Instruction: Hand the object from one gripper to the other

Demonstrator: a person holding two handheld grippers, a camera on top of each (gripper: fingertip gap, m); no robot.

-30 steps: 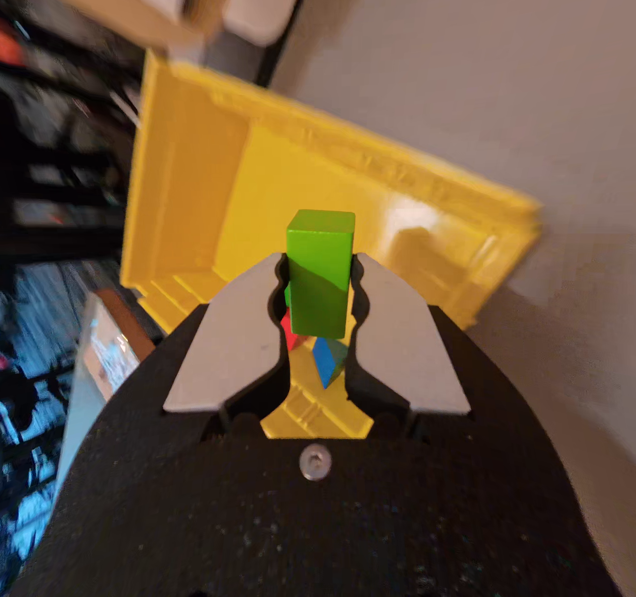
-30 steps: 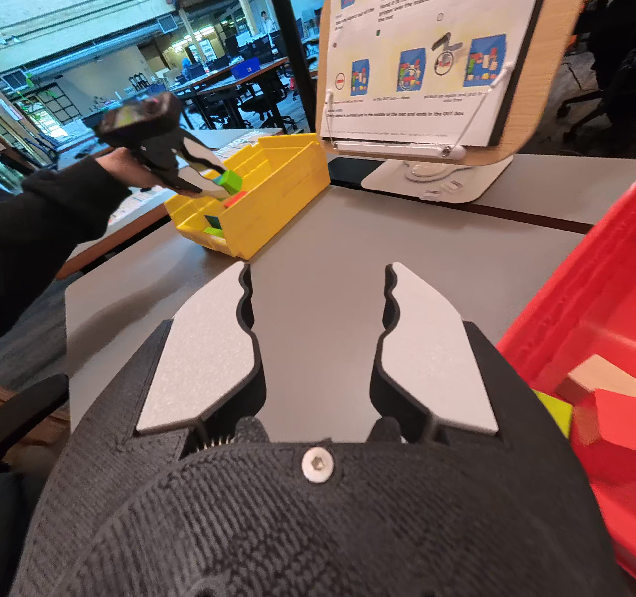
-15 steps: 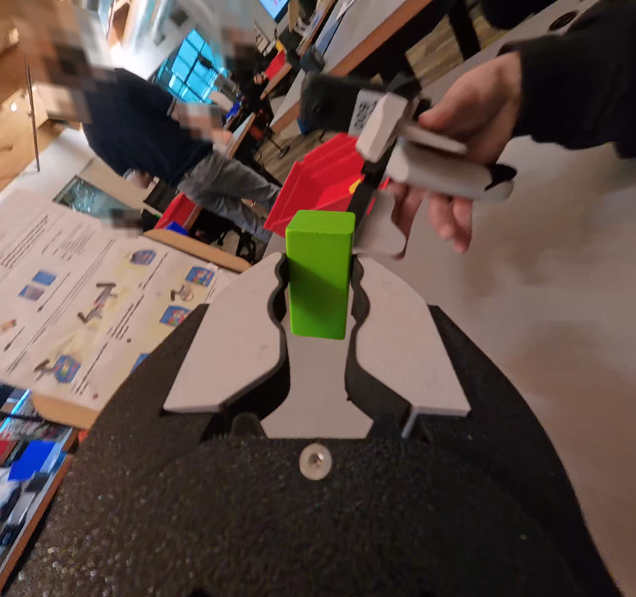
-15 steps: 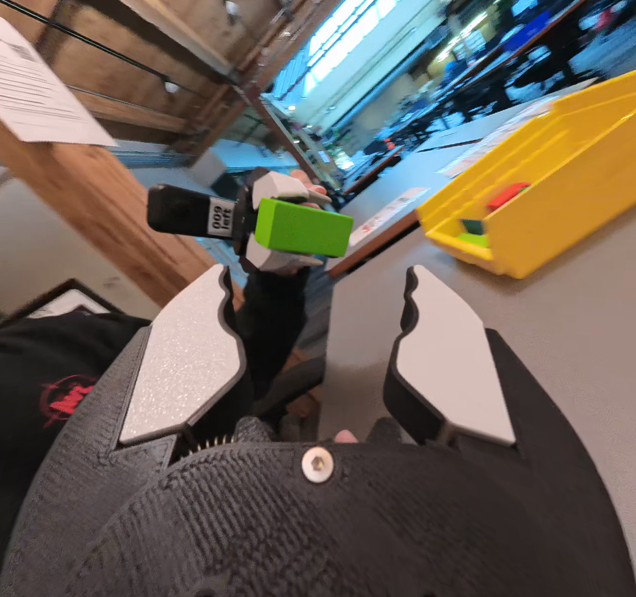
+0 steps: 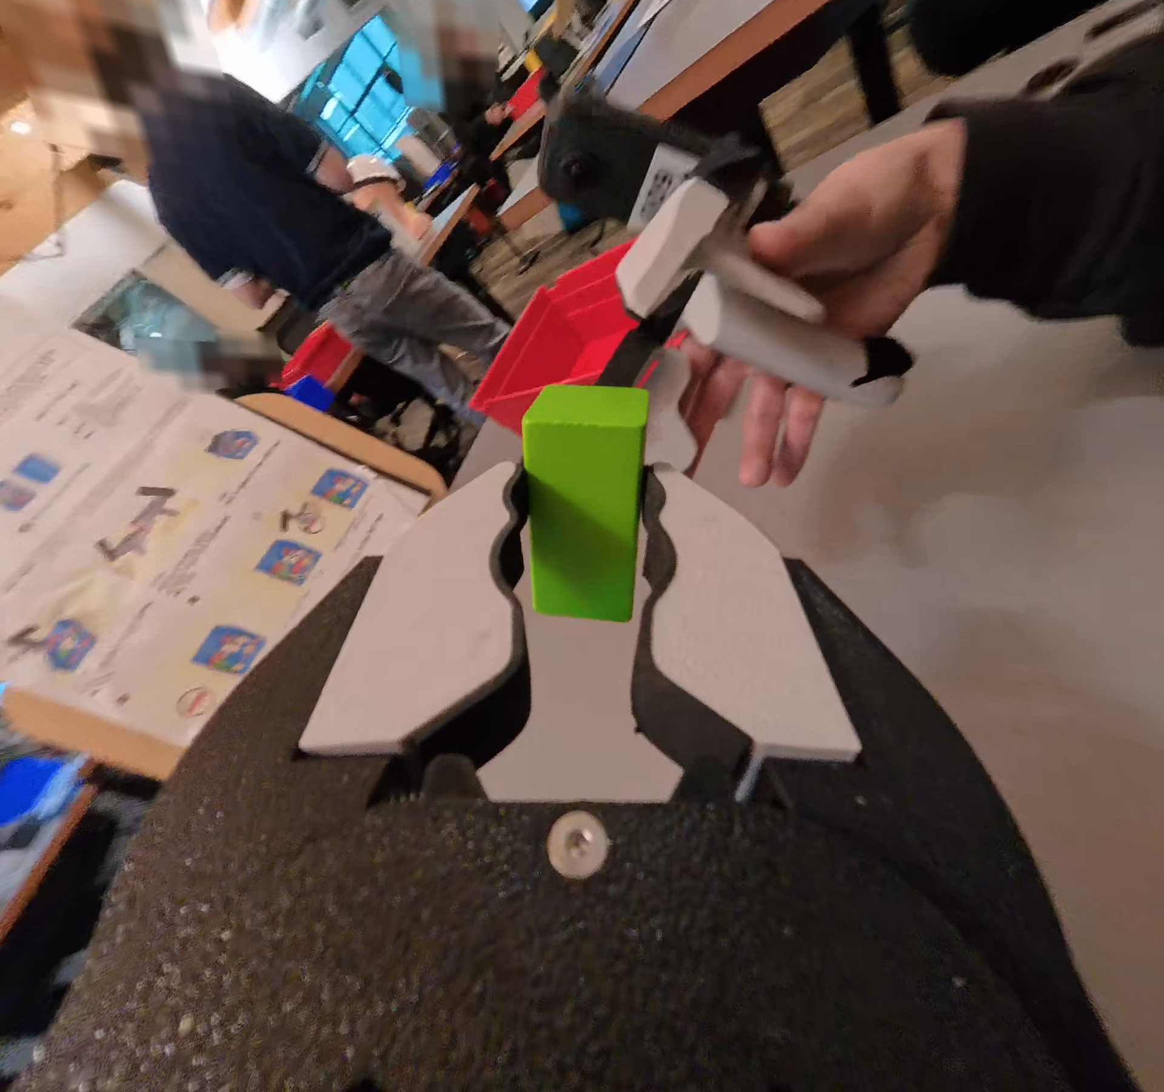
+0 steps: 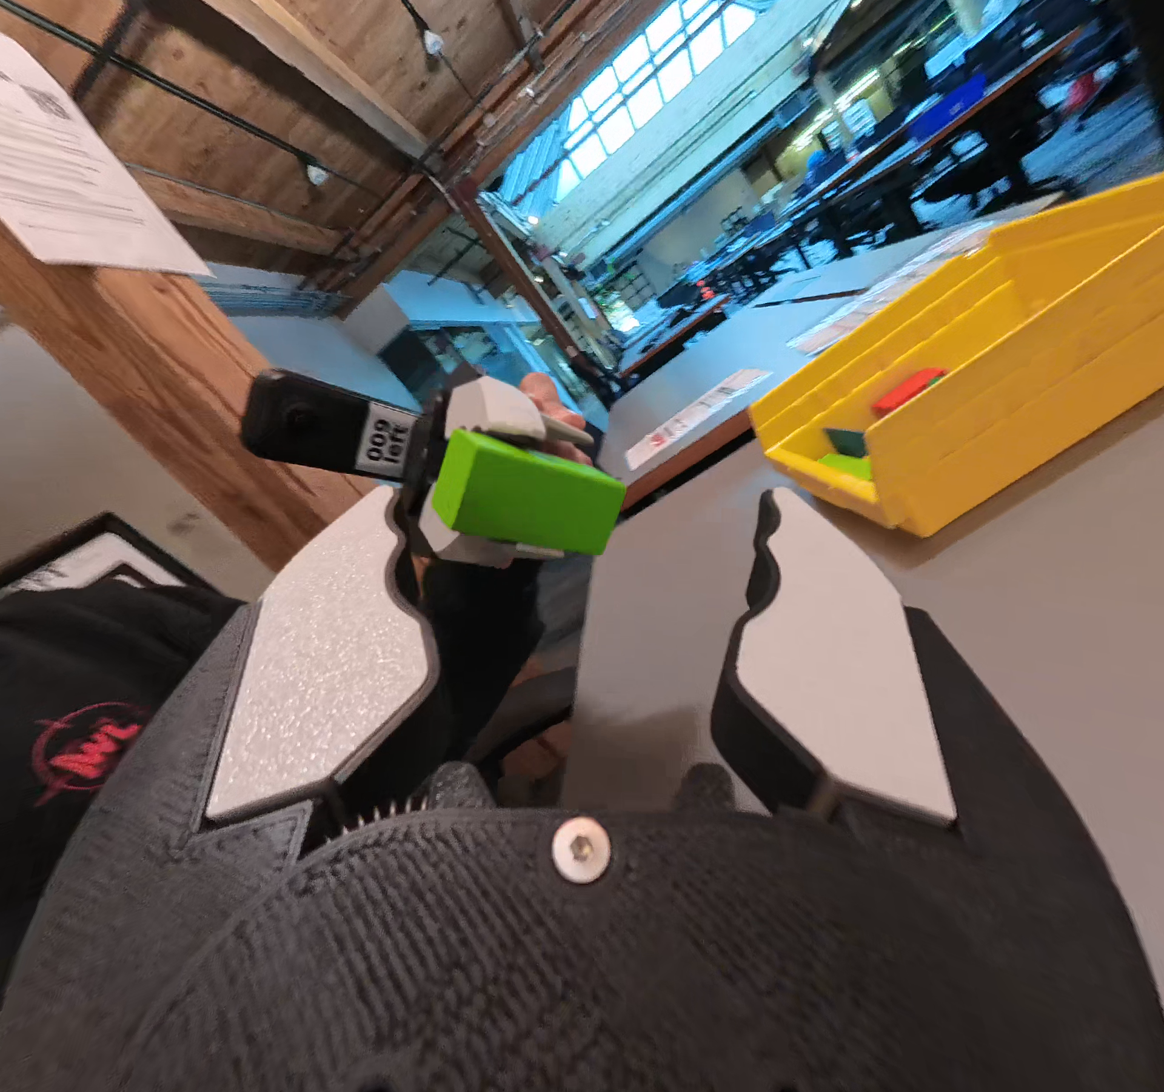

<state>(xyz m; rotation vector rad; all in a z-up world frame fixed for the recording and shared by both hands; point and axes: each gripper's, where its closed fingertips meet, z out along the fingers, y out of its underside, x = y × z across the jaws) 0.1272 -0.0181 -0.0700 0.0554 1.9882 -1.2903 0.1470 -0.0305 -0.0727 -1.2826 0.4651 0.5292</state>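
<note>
**Right wrist view: green block lay crosswise ahead of the spread tongs**

Right wrist view showed the green block [image 6: 526, 498] clamped between the pads of the left gripper [image 6: 497, 489], its long axis running sideways, its free end pointing right. It sat just beyond the left fingertip [image 6: 353, 564] of the right gripper [image 6: 579, 526], whose jaws stood wide and bare. The yellow bin [image 6: 1008, 407] lay far right. Judged from this, the receiving tongs needed to shift left to straddle the free end.
</note>
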